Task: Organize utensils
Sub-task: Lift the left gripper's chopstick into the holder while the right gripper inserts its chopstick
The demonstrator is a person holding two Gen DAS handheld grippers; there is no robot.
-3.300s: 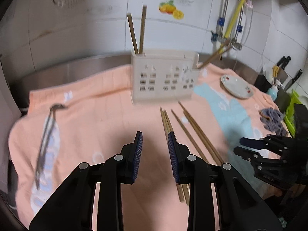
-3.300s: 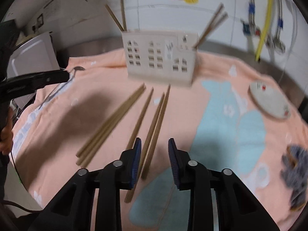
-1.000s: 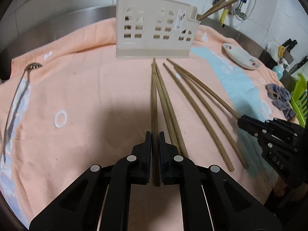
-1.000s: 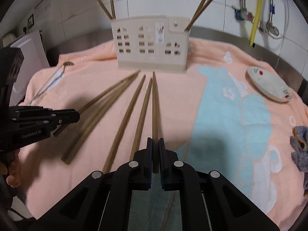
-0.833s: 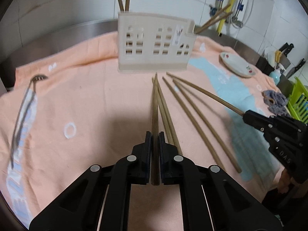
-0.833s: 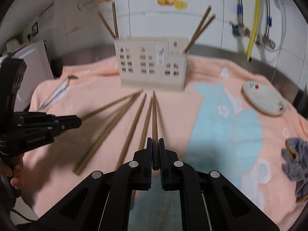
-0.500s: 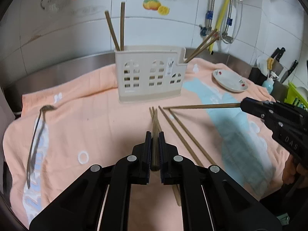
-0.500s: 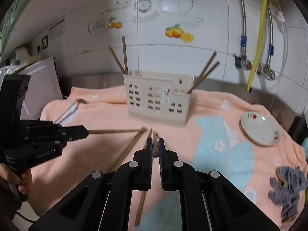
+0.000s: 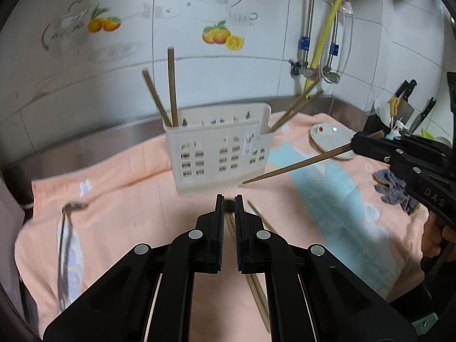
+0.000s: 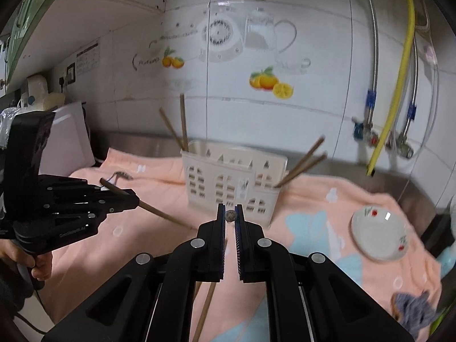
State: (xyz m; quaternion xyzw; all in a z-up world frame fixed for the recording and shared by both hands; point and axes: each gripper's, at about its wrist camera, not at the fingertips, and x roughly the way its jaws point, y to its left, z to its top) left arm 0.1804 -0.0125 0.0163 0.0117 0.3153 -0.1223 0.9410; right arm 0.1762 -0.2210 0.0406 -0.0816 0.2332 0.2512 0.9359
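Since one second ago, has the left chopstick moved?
Yes. The left chopstick has risen off the towel toward the holder.

Both grippers are matt black: the left gripper [image 9: 228, 205] with silver screw heads, the right gripper [image 10: 229, 216] with blue ribbed pads [image 10: 221, 245]. The chopsticks [image 9: 296, 163] are plain dark brown wood. The utensil holder [image 9: 219, 154] is cream plastic, pierced with little window shapes. Under it lies a peach-pink towel [image 9: 136, 199] with a pale blue patch and small white rings. The small plate [image 10: 379, 232] is white with red cherries. A crumpled cloth [image 9: 392, 186] is grey-blue. The wall tiles [image 10: 256, 65] are white, printed with oranges and grey teaware, and one hose [image 10: 399, 68] is bright yellow
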